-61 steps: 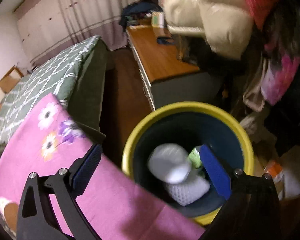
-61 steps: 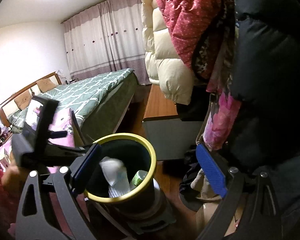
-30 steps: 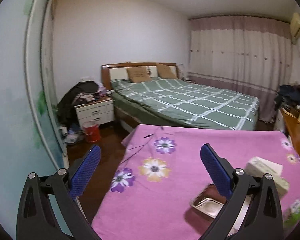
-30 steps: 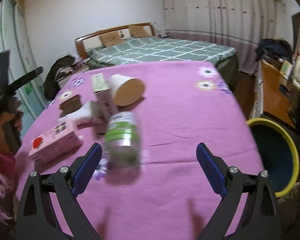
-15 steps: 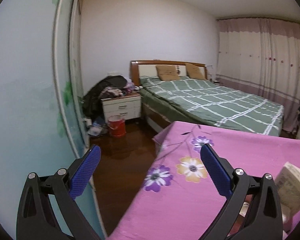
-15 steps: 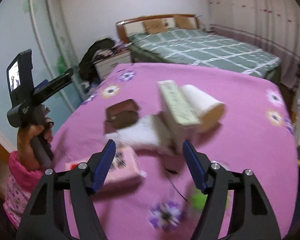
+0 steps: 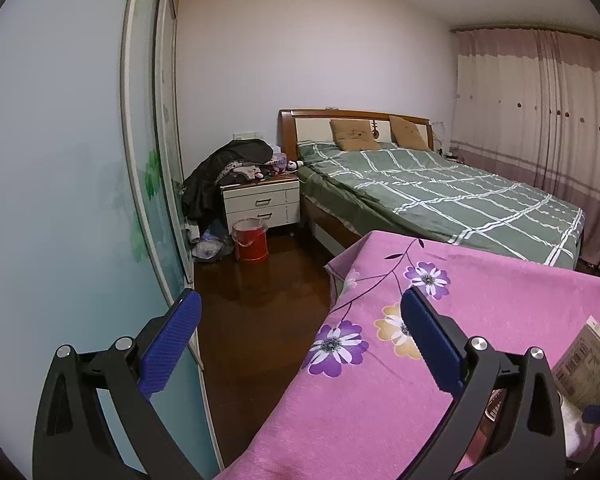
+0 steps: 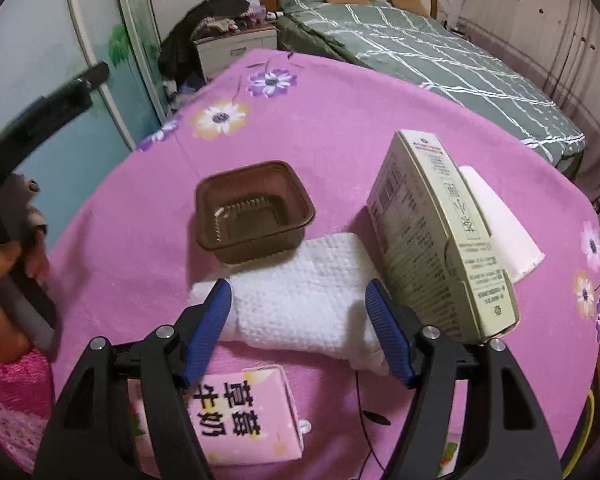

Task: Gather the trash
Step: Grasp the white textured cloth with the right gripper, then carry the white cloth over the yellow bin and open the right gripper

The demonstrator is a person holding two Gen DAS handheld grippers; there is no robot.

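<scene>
On the table draped in a pink floral cloth [image 8: 340, 128] the trash lies in a loose cluster. Nearest the right gripper [image 8: 300, 336] is a white foam sheet [image 8: 300, 304] with a dimpled, net-like texture, folded into a soft pad; the blue pads sit at either side of its near end, the jaws partly spread after just narrowing, though whether they actually press the foam cannot be told. Behind the foam and touching it stands a brown translucent plastic tray [image 8: 256, 216], square with rounded corners and a ribbed floor, upright. To the right a tall olive-beige carton [image 8: 440, 240] stands on its long edge, tilted, printed with a barcode and dense small text too fine to read, plus large Chinese characters down its narrow face. A white paper cup [image 8: 500, 224] lies on its side behind the carton, just beside it. In front of the gripper, partly under its frame, is a pink milk carton [image 8: 244, 420] bearing the bold black characters 草莓牛奶. The left gripper [image 7: 300, 336] hangs wide and empty over the table's far left edge, above dark wooden floor [image 7: 252, 300].
</scene>
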